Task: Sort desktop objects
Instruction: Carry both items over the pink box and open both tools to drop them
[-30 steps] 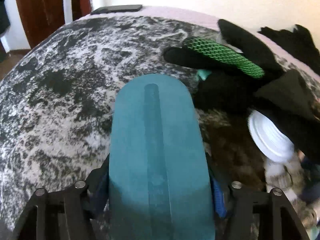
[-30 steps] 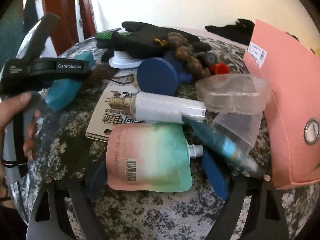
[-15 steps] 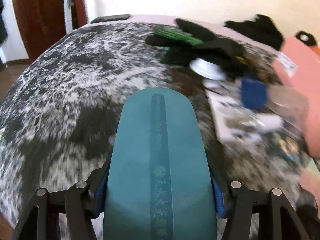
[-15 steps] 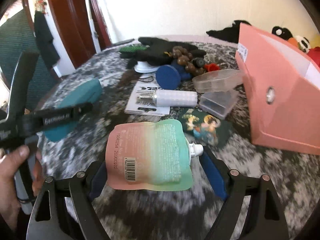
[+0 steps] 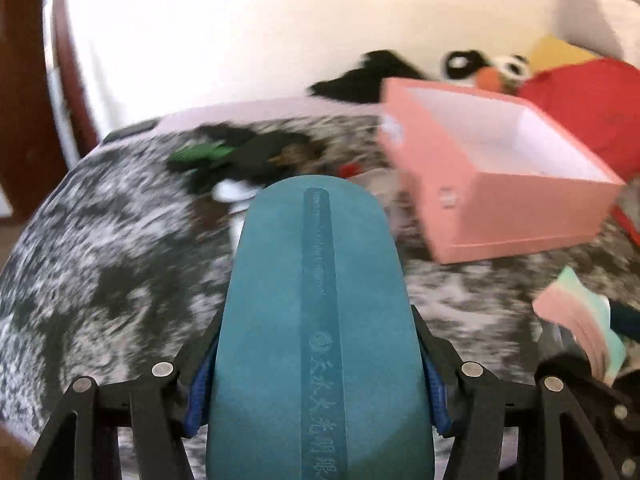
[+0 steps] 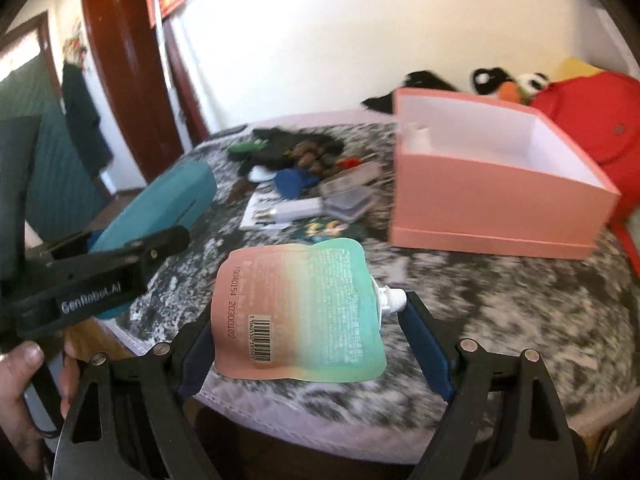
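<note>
My left gripper [image 5: 318,376] is shut on a teal glasses case [image 5: 316,332] that fills the middle of the left wrist view and hangs above the table. In the right wrist view the same case [image 6: 160,208] shows at the left, held by a hand. My right gripper [image 6: 312,328] is shut on a pink-and-green spouted pouch [image 6: 298,312], lifted above the table's near edge. An open pink box [image 6: 492,188] stands at the right on the mottled table; its inside [image 5: 492,140] looks bare.
A heap lies at the table's far side: black gloves [image 6: 288,144], brown beads [image 6: 308,152], a blue disc [image 6: 290,184], clear plastic cases [image 6: 348,196], a white bulb [image 6: 292,212] on its card. Plush toys [image 6: 508,80] and a red bag [image 6: 592,116] sit behind the box.
Both grippers have risen and pulled back from the heap with their objects. The pink box has come into fuller view, its open top now visible.
</note>
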The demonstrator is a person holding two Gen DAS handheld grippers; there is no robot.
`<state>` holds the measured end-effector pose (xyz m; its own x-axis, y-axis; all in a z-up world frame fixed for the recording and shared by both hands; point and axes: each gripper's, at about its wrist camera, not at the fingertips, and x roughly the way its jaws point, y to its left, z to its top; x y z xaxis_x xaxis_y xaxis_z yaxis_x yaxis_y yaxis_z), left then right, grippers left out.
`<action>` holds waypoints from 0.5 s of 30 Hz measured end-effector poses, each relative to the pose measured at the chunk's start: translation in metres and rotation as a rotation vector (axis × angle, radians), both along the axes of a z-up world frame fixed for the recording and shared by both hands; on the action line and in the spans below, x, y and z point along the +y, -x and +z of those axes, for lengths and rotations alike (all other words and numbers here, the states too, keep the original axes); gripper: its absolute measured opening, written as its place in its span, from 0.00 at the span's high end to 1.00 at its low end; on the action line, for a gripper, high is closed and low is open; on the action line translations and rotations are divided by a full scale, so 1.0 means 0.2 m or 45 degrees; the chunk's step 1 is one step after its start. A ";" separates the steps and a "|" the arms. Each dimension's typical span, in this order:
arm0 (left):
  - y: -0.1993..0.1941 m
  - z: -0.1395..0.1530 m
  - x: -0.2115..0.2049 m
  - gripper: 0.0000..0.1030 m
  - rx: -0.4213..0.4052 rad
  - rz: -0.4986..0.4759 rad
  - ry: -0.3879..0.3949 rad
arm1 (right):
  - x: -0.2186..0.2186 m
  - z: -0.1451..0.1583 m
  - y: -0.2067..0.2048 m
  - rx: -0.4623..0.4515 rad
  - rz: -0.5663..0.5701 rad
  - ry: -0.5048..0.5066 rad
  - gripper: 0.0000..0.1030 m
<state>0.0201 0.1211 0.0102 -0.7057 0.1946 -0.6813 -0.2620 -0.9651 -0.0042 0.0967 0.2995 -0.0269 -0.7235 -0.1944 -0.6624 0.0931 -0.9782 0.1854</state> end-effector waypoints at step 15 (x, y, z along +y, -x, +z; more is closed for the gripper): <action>0.14 0.44 0.78 0.34 0.203 -0.317 -0.011 | 0.76 0.47 -0.15 0.241 -0.387 -0.076 0.15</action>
